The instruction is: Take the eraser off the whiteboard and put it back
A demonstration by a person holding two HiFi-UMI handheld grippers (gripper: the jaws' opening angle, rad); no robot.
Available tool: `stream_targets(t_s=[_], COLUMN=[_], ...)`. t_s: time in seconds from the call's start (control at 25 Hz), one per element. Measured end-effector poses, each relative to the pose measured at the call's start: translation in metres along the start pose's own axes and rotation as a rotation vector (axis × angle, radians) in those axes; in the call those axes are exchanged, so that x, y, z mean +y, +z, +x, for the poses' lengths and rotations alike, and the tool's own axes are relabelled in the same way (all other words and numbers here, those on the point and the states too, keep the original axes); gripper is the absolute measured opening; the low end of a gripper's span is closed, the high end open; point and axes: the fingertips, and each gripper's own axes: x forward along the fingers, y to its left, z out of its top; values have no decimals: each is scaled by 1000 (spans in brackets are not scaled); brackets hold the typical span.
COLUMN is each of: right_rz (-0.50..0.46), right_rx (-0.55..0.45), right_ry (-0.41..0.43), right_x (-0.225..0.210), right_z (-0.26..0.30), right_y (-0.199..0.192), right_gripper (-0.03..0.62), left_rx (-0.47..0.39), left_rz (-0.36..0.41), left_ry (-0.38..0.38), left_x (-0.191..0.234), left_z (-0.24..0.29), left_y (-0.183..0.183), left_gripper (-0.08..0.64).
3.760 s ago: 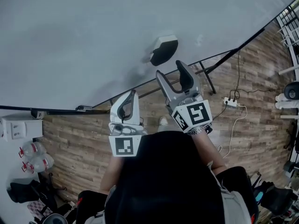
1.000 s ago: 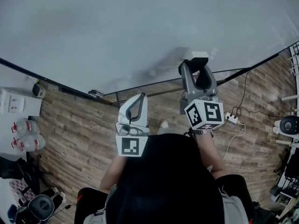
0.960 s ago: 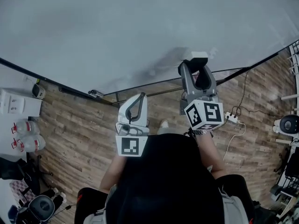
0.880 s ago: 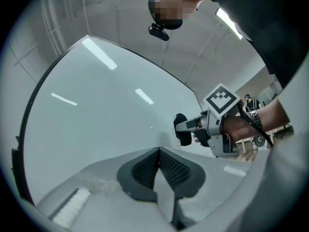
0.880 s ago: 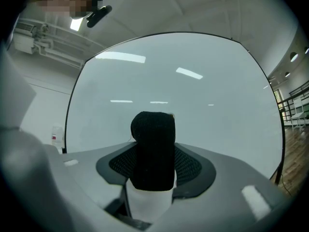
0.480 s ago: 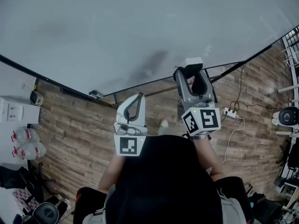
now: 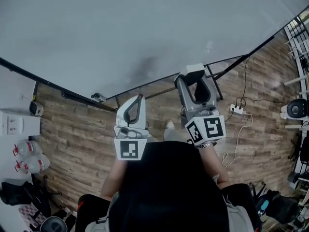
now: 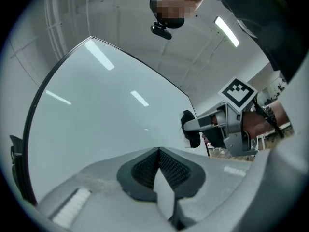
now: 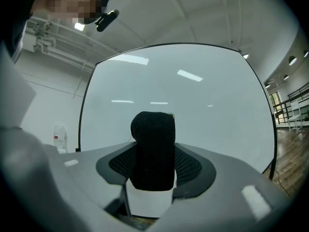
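Before whiteboard: right gripper jaws clamp eraser; left gripper jaws closed, empty.

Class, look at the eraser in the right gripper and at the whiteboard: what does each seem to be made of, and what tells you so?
Eraser: a black felt-like pad, matte and nubbly, on a smooth white body, probably plastic. Whiteboard: a smooth, glossy coated panel, going by the reflected light strips on it; its core material does not show.

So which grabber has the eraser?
The right gripper: its jaws squeeze the black eraser. The left gripper is shut with nothing in it.
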Motion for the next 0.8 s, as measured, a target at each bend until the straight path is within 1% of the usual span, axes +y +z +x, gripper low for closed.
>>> stream_targets(t_s=[0.16,0.32,0.48,0.6,0.68,0.8], right_rz=[-11,-13,-16,-14,-13,-12], right_rx=[4,9,9,13,18,25], right_ry=[-1,-11,-22,-30,-36,-48], right_x=[15,28,35,36,36,35], right_z=[-12,-22,-30,-39,-42,-44], right_y=[-7,-13,-17,-20,-24,-26], right_gripper=[225,225,225,225,225,227], left_rx=[42,-6,14,-14,-21,0], left_rz=[-28,1,6,-16,-14,-6], left_ry=[-7,-32,-58,-65,-74,-88], left_x=[3,8,8,5,5,5], left_z=[-13,-22,-27,-27,-25,-23], left_y=[-10,-3,-10,-6,-6,-10], left_gripper=[2,2,2,2,2,2])
